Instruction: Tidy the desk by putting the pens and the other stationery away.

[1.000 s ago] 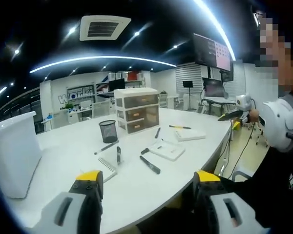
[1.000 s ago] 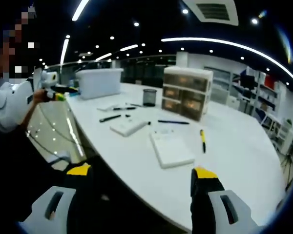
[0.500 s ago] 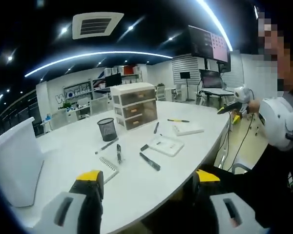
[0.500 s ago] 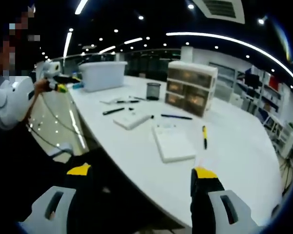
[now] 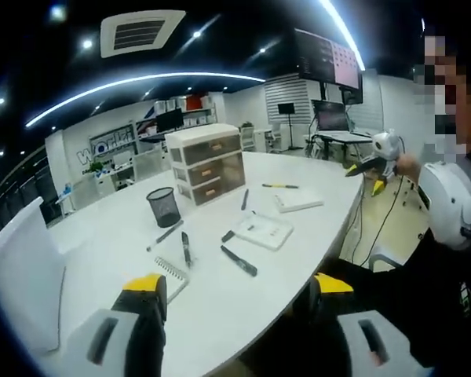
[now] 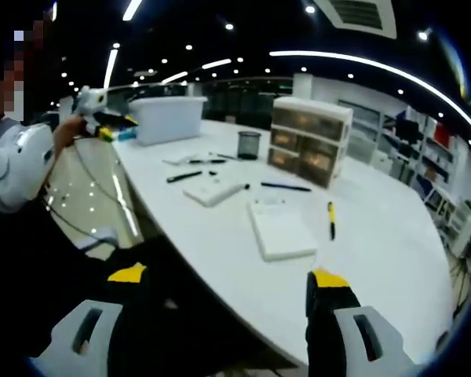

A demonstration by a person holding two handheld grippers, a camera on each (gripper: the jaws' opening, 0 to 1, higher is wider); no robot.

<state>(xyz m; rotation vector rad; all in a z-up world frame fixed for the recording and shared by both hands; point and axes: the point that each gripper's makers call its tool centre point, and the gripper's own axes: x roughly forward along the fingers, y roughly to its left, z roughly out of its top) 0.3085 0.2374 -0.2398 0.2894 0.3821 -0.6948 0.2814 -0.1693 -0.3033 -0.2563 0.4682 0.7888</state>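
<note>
**Desk stock, nothing yet in hand**

My left gripper (image 5: 234,294) and right gripper (image 6: 228,287): jaws wide apart, empty, short of the desk (image 6: 377,236). Yellow pen (image 6: 330,219): beside the notepad (image 6: 281,230), long axis pointing away toward the drawer unit (image 6: 310,141). Risk: a crosswise pinch could roll it.

Large pale letters beginning "work" can be read on the far wall (image 5: 108,144), well beyond the left gripper's jaws and up to their left, the rest being cut off by shelving; no other text, label or number can be made out.
</note>
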